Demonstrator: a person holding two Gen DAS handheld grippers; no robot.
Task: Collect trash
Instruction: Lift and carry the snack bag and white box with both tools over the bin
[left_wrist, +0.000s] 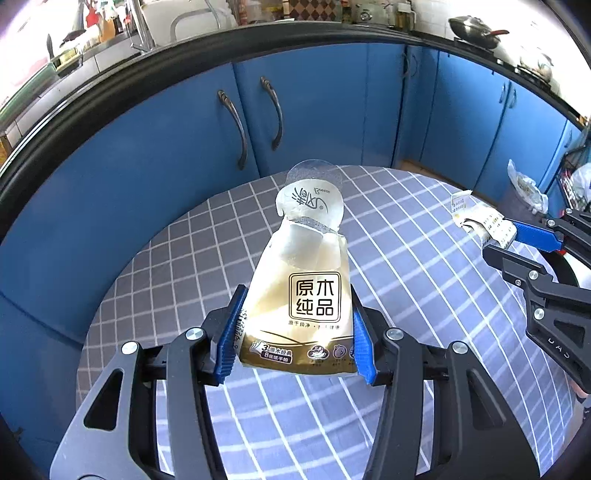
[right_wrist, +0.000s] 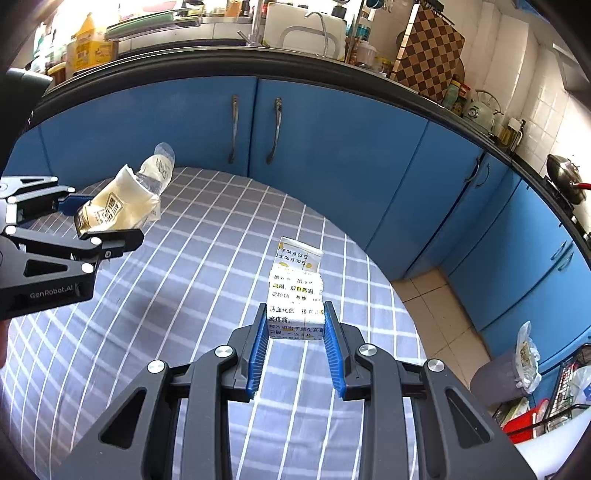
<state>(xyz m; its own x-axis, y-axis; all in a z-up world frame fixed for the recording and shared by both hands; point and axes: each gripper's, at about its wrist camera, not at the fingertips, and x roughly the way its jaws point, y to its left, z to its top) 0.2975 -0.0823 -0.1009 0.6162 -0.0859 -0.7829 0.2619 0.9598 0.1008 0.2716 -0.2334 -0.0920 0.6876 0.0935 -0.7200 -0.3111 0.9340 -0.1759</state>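
Between the blue pads of our left claw (left_wrist: 293, 334) sits the gold tissue wrapper (left_wrist: 301, 291), an emptied pack with its torn clear top flopping forward, and the pads press on both of its sides, so we have it gripped and lifted clear of the grey checked surface (left_wrist: 207, 236). Our right claw (right_wrist: 295, 345) is likewise clamped, on a small white medicine box (right_wrist: 295, 295) printed with text, its opened flap standing up at the far end; the box hangs above the cloth and touches nothing but the pads. Both pieces of rubbish are therefore in hand and off the surface, which shows no other litter in either view. We judge the picking-up step finished and the carrying step under way. Next comes the disposal: a grey bin (right_wrist: 496, 373) with a crumpled bag in it stands on the tiled floor to the right of the surface, beside the blue cabinets (right_wrist: 332, 147), and it seems the likely place. Getting there calls for swinging both claws rightward past the edge of the surface, keeping them apart so the wrapper's loose top does not snag the other claw, then letting go only once each item hangs over the bin's mouth. The wrapper is light and floppy, so it may drift when released.
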